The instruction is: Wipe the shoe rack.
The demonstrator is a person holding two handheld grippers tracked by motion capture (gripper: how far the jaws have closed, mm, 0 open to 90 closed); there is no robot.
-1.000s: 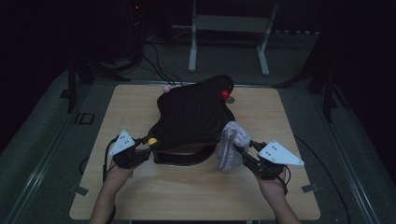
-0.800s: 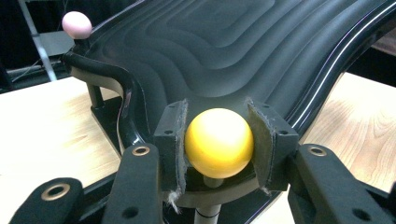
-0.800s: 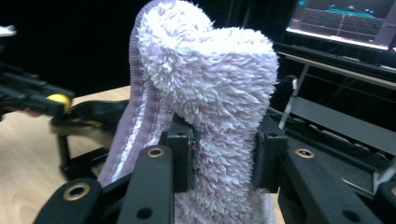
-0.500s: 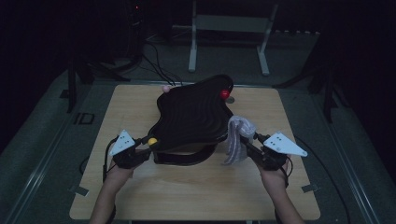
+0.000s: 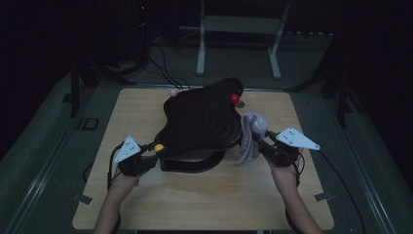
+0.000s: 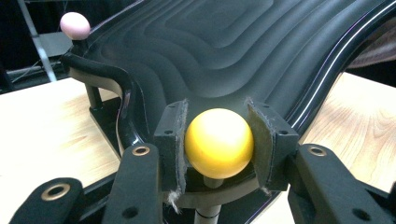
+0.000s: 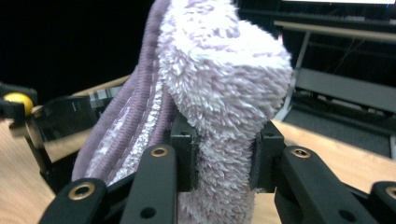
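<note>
Now the left gripper (image 6: 219, 140) clamps its pads on the yellow ball (image 6: 219, 143), low centre of the left gripper view, at the near edge of the black rippled board (image 5: 204, 119) that sits mid-table. Over on the right of the high view, the right gripper (image 5: 258, 141) pinches the fluffy lilac cloth (image 7: 224, 84), its jaws just closing tighter, beside the board's right edge.

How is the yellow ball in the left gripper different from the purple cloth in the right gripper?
The yellow ball is smooth, round and hard-looking; the purple cloth is fluffy and folded. The ball sits on a short post at the black wavy board; the cloth hangs free beside that board. Both are clamped between jaws: left gripper, right gripper.
</note>
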